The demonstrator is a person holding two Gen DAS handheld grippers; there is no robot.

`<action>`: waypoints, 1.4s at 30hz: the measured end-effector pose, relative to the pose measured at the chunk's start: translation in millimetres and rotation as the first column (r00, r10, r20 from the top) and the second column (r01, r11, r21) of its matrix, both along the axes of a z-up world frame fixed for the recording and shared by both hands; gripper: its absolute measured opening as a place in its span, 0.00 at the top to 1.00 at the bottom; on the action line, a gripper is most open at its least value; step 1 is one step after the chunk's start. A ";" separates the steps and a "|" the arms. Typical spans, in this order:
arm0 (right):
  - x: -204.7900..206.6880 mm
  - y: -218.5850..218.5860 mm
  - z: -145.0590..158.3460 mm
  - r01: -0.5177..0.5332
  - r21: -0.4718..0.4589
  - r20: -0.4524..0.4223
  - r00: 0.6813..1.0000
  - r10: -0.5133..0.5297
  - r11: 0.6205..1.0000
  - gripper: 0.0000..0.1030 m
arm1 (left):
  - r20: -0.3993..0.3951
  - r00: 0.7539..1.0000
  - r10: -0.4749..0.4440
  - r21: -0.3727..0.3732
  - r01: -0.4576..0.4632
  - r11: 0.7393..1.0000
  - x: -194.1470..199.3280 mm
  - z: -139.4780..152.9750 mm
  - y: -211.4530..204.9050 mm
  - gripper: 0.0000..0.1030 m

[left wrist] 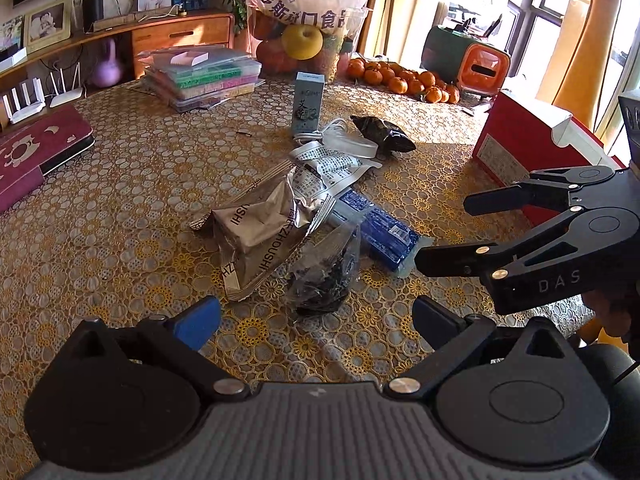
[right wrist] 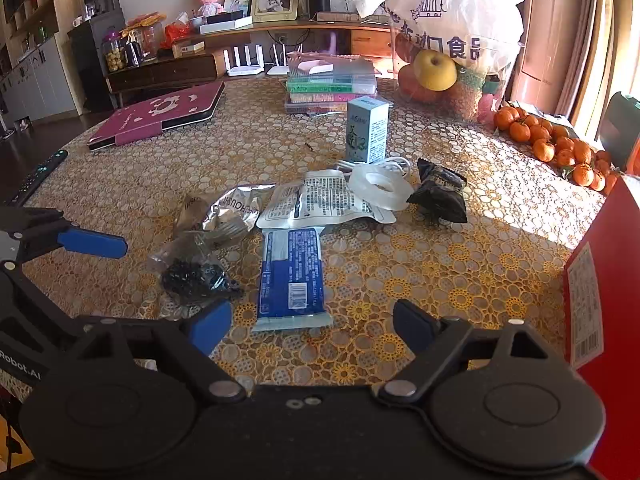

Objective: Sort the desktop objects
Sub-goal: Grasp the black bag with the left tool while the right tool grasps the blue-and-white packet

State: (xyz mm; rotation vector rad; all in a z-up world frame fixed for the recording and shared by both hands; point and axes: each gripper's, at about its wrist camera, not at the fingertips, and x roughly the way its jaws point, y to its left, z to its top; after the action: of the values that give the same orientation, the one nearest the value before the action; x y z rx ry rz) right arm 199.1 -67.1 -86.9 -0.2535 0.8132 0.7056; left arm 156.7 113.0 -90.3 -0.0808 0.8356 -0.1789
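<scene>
A heap of desktop items lies mid-table. It holds a crumpled silver foil bag (left wrist: 256, 236), a clear bag of black bits (left wrist: 324, 280), a blue packet (right wrist: 290, 276), a white printed pouch (right wrist: 320, 200), a tape roll (right wrist: 378, 188), a black packet (right wrist: 440, 196) and an upright teal box (right wrist: 367, 128). My left gripper (left wrist: 316, 320) stands open just short of the clear bag, holding nothing. My right gripper (right wrist: 314, 326) is open and empty, its tips at the near end of the blue packet. In the left wrist view the right gripper (left wrist: 444, 236) comes in from the right.
A red carton (right wrist: 600, 300) stands at the right table edge. Tangerines (right wrist: 560, 144) and a bag of fruit (right wrist: 440, 20) sit at the back right. Stacked plastic cases (right wrist: 332, 80) are at the back, a maroon tablet case (right wrist: 160, 116) and a remote (right wrist: 36, 176) on the left.
</scene>
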 end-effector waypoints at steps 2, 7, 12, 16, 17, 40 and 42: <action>3.0 4.2 -5.3 -0.008 -0.005 -0.002 1.000 0.008 1.000 0.17 | 0.004 1.000 0.001 -0.008 -0.001 1.000 2.1 -1.7 0.9 0.01; 9.8 11.3 -13.2 -0.025 -0.017 -0.008 1.000 0.025 1.000 0.21 | 0.017 1.000 -0.007 -0.016 0.007 1.000 5.8 -5.3 0.2 0.06; 16.8 16.7 -18.5 -0.030 -0.023 -0.018 0.999 0.029 0.999 0.25 | 0.020 1.000 -0.010 -0.019 0.010 1.000 9.3 -8.3 -2.0 0.18; 20.1 19.8 -21.0 -0.029 -0.029 -0.019 0.999 0.028 0.999 0.25 | 0.027 1.000 -0.016 -0.007 0.017 1.000 10.1 -9.1 -4.4 0.27; 21.0 20.1 -21.7 -0.028 -0.030 -0.019 0.999 0.028 0.999 0.25 | 0.029 0.999 -0.014 -0.002 0.014 1.000 10.2 -9.2 -4.9 0.27; 18.2 35.8 -21.5 -0.064 -0.036 0.030 0.997 0.065 0.997 0.61 | 0.052 0.999 -0.008 0.033 0.007 0.999 11.9 -11.3 -14.2 0.57; 18.9 35.0 -21.2 -0.059 -0.033 0.024 0.998 0.060 0.998 0.61 | 0.044 0.999 -0.010 0.020 0.009 1.000 11.8 -10.8 -13.5 0.61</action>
State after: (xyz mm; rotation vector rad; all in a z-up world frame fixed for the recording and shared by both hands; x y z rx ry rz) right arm 218.0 -32.1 -108.1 -0.3165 0.7960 0.7443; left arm 168.5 99.5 -101.1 -0.0545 0.7932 -0.1808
